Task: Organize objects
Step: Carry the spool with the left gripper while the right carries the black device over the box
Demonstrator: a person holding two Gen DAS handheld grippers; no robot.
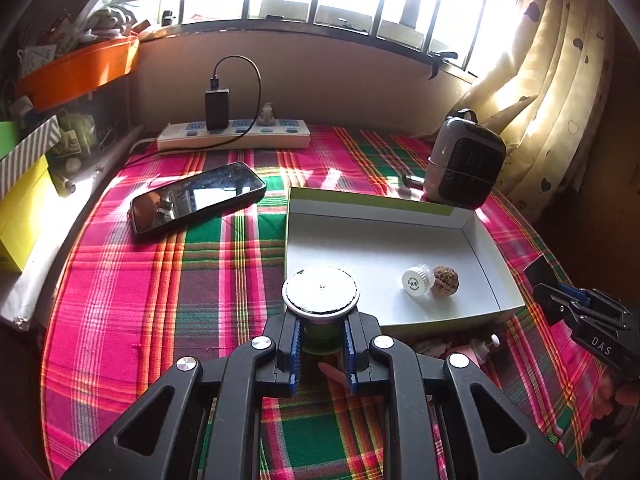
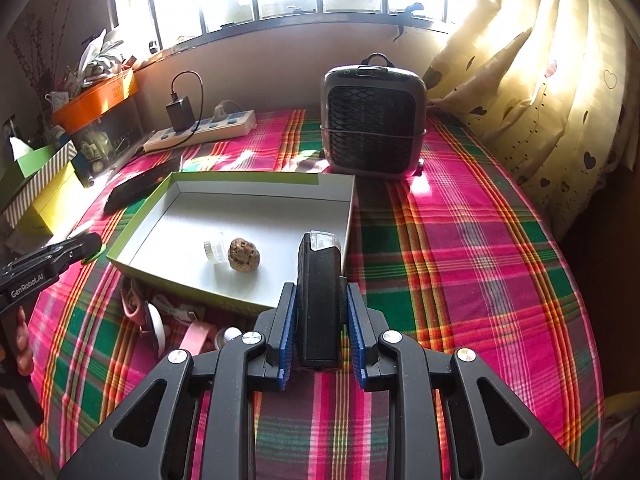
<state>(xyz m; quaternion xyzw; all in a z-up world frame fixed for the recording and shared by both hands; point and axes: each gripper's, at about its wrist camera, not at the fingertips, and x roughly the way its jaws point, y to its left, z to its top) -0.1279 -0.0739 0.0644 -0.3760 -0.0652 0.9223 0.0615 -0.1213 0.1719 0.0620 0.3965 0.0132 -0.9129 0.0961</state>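
Holding a round-lidded jar (image 1: 320, 300), the left tool (image 1: 320, 344) is nearing the box (image 1: 492, 248) ahead, where two items already lie, while the right tool (image 2: 322, 332) is gripping a black lighter (image 2: 319, 280).

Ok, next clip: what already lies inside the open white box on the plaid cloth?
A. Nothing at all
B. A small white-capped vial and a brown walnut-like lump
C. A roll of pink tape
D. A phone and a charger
B: on the floor of the white box lie a small white-capped vial and, right beside it, a brown walnut-like lump; the phone lies outside on the cloth.
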